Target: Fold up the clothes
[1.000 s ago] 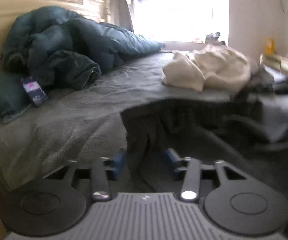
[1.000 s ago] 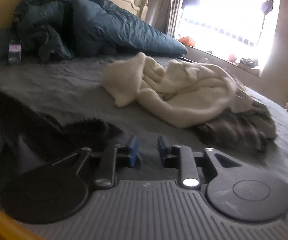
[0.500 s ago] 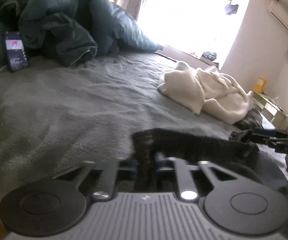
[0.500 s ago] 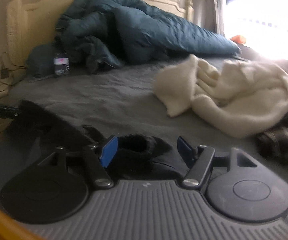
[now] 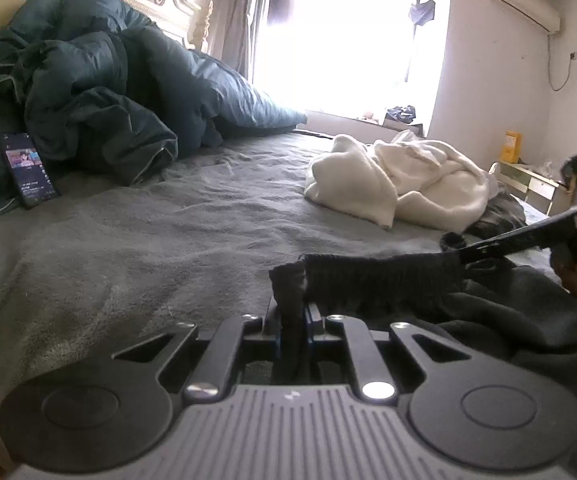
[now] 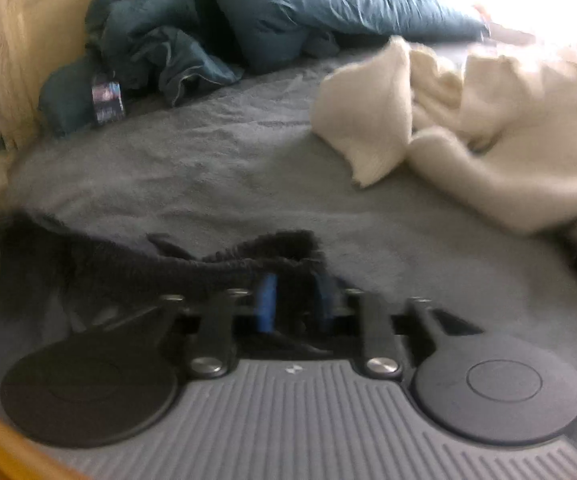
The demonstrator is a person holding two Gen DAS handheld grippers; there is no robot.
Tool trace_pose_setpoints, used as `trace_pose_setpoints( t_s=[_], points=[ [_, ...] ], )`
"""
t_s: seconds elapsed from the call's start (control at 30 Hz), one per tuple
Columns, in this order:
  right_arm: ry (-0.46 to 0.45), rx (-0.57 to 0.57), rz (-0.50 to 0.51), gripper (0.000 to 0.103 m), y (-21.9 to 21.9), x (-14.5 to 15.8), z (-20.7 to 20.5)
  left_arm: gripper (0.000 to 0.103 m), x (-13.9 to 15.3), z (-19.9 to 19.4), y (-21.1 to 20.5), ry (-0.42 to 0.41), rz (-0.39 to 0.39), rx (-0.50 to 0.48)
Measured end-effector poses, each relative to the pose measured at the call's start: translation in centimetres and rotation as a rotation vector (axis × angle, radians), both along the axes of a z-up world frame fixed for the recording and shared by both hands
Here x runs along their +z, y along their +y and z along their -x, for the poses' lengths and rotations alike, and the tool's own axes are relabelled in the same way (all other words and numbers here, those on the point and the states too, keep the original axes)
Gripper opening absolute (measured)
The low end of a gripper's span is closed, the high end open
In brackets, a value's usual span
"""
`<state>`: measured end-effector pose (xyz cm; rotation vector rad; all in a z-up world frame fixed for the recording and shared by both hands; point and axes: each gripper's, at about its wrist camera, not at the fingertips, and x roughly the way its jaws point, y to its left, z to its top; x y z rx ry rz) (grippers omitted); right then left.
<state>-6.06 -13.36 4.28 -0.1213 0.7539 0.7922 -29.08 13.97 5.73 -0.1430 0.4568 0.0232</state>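
A black garment with a ribbed waistband [image 5: 380, 280] lies at the near edge of the bed. My left gripper [image 5: 291, 312] is shut on one end of the waistband. My right gripper [image 6: 294, 300] is closed on the other end of the black garment [image 6: 192, 268]; that view is blurred. The right gripper also shows at the right of the left wrist view [image 5: 528, 236], pinching the band, which stretches between the two grippers.
A cream fleece garment [image 5: 400, 184] lies crumpled on the grey bed sheet [image 5: 168, 240], with a dark plaid garment [image 5: 496, 216] beside it. A teal duvet [image 5: 108, 92] is heaped at the headboard with a phone [image 5: 28, 170] propped against it. A window is behind.
Both grippers have closed on the black garment's waistband, the right one from wide open. The band is now lifted and stretched between them, and both views have swung.
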Motion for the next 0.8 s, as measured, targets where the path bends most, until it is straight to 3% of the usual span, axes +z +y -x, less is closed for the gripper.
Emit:
trace_pose_setpoints(
  t_s=[0.13, 0.27, 0.33, 0.4, 0.47, 0.57, 0.67, 0.8],
  points=[
    [0.009, -0.021, -0.011, 0.012, 0.1, -0.1, -0.3, 0.011, 0.0, 0.8, -0.5, -0.009, -0.029, -0.012],
    [0.014, 0.033, -0.086, 0.015, -0.8, 0.3, -0.2, 0.011, -0.3, 1.0, 0.5, -0.001, 0.012, -0.002],
    [0.03, 0.053, -0.115, 0.02, -1.4, 0.3, -0.7, 0.011, -0.7, 0.6, 1.9, 0.009, 0.072, 0.008],
    [0.062, 0.06, -0.161, 0.032, -2.1, 0.0, -1.7, 0.011, -1.2, -0.1, 3.6, 0.023, 0.154, 0.019],
    [0.095, 0.073, -0.212, 0.043, -2.7, -0.6, -2.8, 0.011, -1.8, -1.0, 5.4, 0.041, 0.263, 0.023],
    [0.142, 0.11, -0.287, 0.05, -3.2, -1.4, -4.3, 0.011, -2.8, -2.6, 7.7, 0.071, 0.407, 0.025],
    [0.19, 0.192, -0.379, 0.062, -2.9, -2.0, -5.2, 0.011, -3.8, -3.4, 8.9, 0.078, 0.5, 0.013],
    [0.322, 0.284, -0.532, 0.068, -2.9, -3.2, -6.7, 0.011, -5.2, -3.4, 10.1, 0.075, 0.611, -0.004]
  ],
)
